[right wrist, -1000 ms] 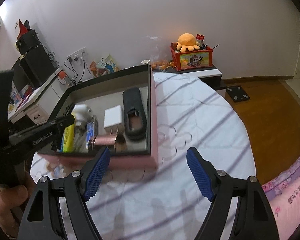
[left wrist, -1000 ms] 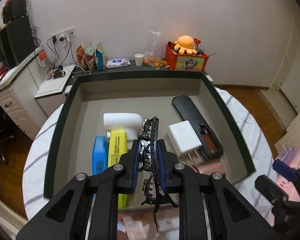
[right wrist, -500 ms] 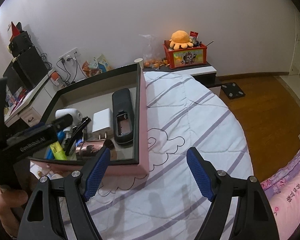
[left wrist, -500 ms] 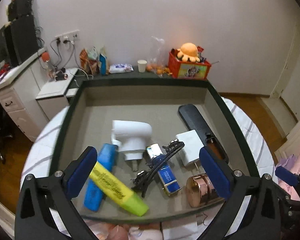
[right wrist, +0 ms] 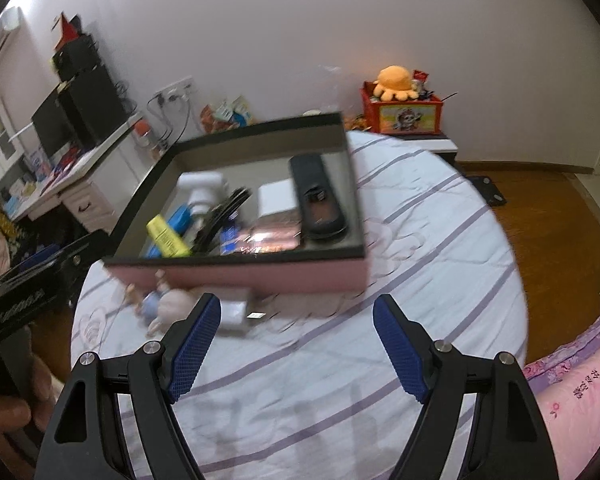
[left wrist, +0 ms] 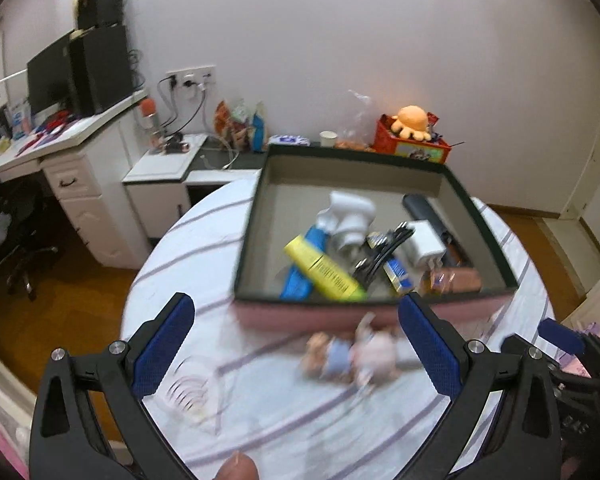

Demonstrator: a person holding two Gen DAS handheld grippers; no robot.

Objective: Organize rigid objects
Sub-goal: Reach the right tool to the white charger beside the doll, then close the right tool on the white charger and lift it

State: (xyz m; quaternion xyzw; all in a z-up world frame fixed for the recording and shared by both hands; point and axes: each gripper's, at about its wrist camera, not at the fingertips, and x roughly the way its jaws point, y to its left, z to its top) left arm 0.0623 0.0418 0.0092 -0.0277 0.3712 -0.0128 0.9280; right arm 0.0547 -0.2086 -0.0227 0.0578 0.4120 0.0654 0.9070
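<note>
Left wrist view, near to far: left gripper has its jaws spread wide with nothing between them. A second ago it was clamped on the black hair clip over the box; now the hair clip lies inside the box, across the blue-labelled item and beside the yellow highlighter. So that drop is done, and the left gripper has backed off toward the near edge of the round table.

Just past the fingertips, on the striped cloth in front of the box's pink wall: a small doll figure, blurred. Still outside the box. Judgement: likely next pick, if it counts as rigid.

Inside the box, farther back: white plug adapter, white charger, black remote, copper-coloured tube at the near right corner. All crowded toward the near side; far half is bare.

Right wrist view: right gripper is open partway and empty, same gap as a second ago, hovering over the cloth. Near its left finger: a small whitish flat thing, too blurred to name, next to the doll.

Background: orange plush on a red bin against the wall.

Both frames motion-blurred.
</note>
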